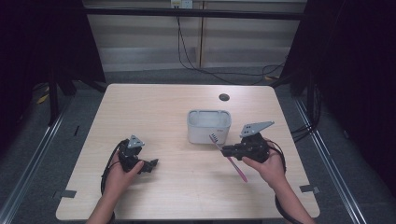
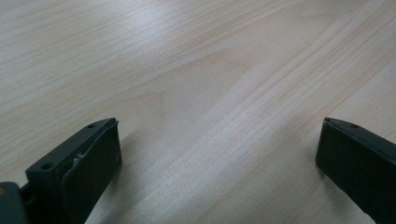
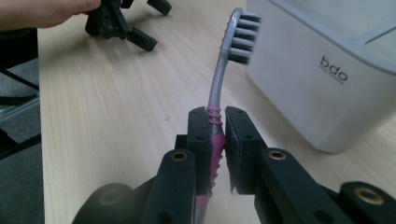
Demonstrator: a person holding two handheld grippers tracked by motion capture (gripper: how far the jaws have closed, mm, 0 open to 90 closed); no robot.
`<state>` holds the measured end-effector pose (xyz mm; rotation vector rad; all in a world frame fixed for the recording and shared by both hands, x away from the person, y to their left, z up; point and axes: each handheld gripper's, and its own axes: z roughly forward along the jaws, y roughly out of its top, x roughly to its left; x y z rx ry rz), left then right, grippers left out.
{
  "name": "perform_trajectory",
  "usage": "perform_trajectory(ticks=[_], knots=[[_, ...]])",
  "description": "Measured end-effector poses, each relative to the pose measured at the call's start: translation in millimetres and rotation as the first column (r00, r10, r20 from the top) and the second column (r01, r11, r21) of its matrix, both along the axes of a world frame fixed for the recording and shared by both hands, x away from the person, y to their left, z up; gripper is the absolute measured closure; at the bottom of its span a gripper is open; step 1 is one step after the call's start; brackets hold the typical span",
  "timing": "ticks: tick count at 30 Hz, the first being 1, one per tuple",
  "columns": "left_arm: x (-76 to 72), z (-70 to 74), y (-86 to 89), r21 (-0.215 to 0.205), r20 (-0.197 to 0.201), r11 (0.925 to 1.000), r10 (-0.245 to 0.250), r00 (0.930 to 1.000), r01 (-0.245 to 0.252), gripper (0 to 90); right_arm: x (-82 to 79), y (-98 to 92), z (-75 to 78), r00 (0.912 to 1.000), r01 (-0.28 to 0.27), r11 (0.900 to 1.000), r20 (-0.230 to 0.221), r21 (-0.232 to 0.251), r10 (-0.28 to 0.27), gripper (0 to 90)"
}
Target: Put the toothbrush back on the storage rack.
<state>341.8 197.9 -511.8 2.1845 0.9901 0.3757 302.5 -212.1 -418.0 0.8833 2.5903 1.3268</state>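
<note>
- The toothbrush (image 1: 229, 156) is clamped in the right gripper (image 1: 225, 150), off the bench (image 1: 177, 196), just in front of the white tub (image 1: 208, 126) as seen from above.
- Its long axis runs on a slant in the high view: the bristled head (image 1: 214, 138) is at the far, upper-left end, close against the tub's near wall, and the pink handle tail (image 1: 240, 173) slopes back toward the person's right hand (image 1: 264, 165).
- In the right gripper view the toothbrush (image 3: 215, 116) stands nearly upright between the fingers (image 3: 201, 135), its grey neck curving up and slightly right, with the bristles (image 3: 243, 39) facing the tub (image 3: 322, 84).
- The right fingers are clenched on the pink ribbed part of the handle, one pad on each side.
- The head sits beside the tub's outer wall, below its rim; I cannot tell whether it touches.
- The tub stands upright on the bench, open at the top. From above its inside looks pale and bare; the floor of it is not clear enough to say more.
- The left gripper (image 1: 150, 165) is held low over the near left part of the bench, well apart from the toothbrush and tub.
- In the left gripper view its fingers (image 2: 88, 163) are released and spread wide, with bare wood grain between them.
- A dark round hole (image 1: 224, 97) lies in the bench beyond the tub.
</note>
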Motion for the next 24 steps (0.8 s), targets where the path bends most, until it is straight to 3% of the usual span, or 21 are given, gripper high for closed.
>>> perform_trajectory(ticks=[24], knots=[[0.0,0.0,0.0,0.000,0.000,1.0000,0.000,1.0000,0.000,0.0,12.7,-6.7,25.0,0.9947,0.076,0.991,0.062,0.108,-0.083,81.3]])
